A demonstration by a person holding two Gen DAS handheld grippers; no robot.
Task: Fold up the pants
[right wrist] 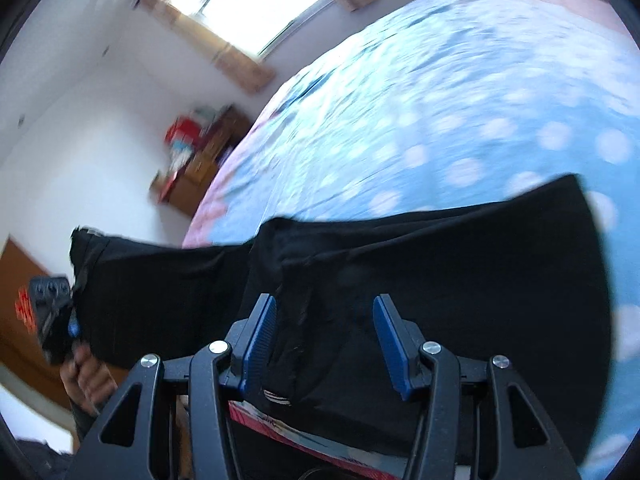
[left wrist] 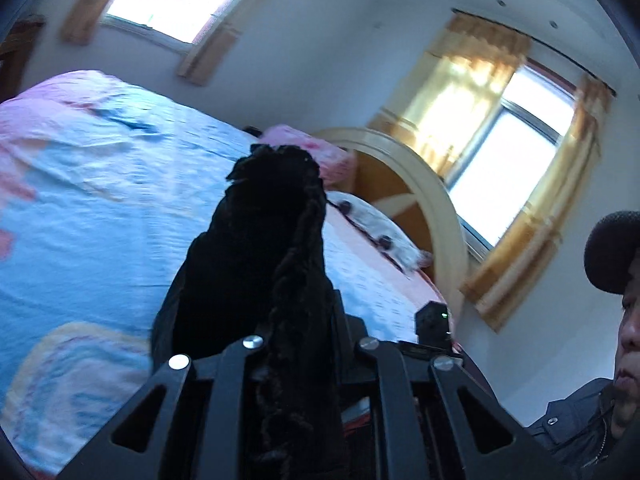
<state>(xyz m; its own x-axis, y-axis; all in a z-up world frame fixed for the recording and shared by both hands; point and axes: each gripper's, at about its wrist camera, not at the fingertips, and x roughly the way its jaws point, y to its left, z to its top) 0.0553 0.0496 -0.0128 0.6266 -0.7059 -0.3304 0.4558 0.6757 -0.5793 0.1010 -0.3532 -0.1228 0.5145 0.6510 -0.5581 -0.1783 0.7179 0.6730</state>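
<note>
Black pants (right wrist: 440, 260) lie across the blue dotted bed cover (right wrist: 440, 100), one end lifted off the bed's left edge. My left gripper (right wrist: 74, 304) holds that lifted end, with a hand (right wrist: 86, 376) below it. In the left wrist view the bunched black pants (left wrist: 260, 220) stand up between the fingers of my left gripper (left wrist: 304, 304), which is shut on them, and the cloth hides the pads. My right gripper (right wrist: 324, 320) hovers over the middle of the pants. It is open, and its blue pads (right wrist: 260, 332) press on nothing.
A pink pillow (left wrist: 312, 152) and a white one lie by the curved wooden headboard (left wrist: 420, 184). A person in a dark cap and jacket (left wrist: 580, 432) is at the right. A wooden cabinet (right wrist: 192, 168) with coloured boxes stands by the wall beyond the bed.
</note>
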